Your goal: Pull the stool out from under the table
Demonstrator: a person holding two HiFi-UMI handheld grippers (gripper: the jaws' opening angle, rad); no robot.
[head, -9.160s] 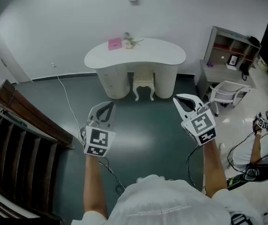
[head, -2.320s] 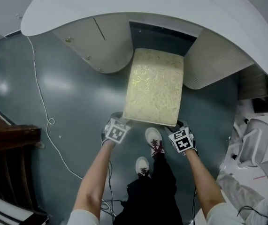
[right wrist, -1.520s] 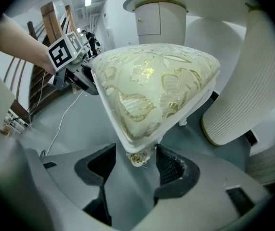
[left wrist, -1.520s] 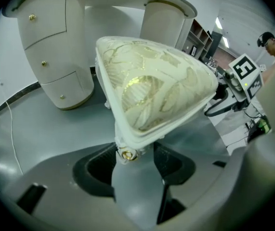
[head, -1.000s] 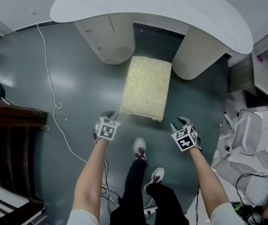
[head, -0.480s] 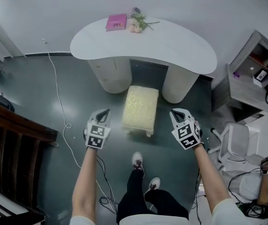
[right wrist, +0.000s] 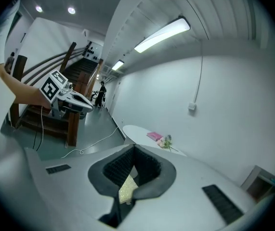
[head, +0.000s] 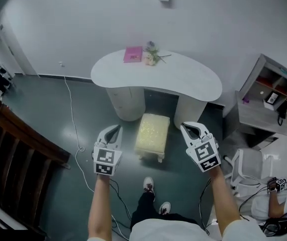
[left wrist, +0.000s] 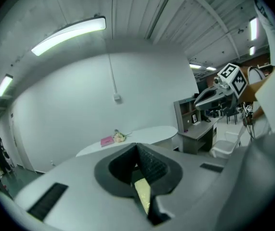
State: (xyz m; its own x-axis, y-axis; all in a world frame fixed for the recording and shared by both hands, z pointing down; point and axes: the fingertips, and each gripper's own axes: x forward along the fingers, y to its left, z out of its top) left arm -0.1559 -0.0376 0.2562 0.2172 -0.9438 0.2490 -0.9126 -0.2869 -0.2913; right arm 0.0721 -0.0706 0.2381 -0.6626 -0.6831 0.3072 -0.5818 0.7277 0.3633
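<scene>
Head view: left gripper (head: 114, 129) and right gripper (head: 191, 128) are both held up in front of me, pointing ahead, jaws together on each, nothing in them. Cream stool (head: 152, 136) is on the floor between the two grippers and below them, standing out in front of the white table (head: 183, 79), with its far end close to the gap between the table's two pedestals. Beyond the gripper tips, a pink book (head: 132, 54) and flowers (head: 152, 54) sit at the table's far edge. A cable (head: 73, 114) runs along the floor left of the left gripper. A white chair (head: 246, 167) is right of the right gripper. Left gripper view: left gripper (left wrist: 137, 146) has its pads closed against each other and is empty; a sliver of the stool (left wrist: 142, 194) shows below through the notch. The table (left wrist: 147, 133) is ahead, and the right gripper (left wrist: 201, 100) is off to the right. Right gripper view: right gripper (right wrist: 134, 147) has the same closed pads and no load. The stool (right wrist: 126, 190) shows through the notch, the table (right wrist: 142, 131) is ahead, and the left gripper (right wrist: 86, 105) is to the left in front of a wooden staircase (right wrist: 74, 81).
</scene>
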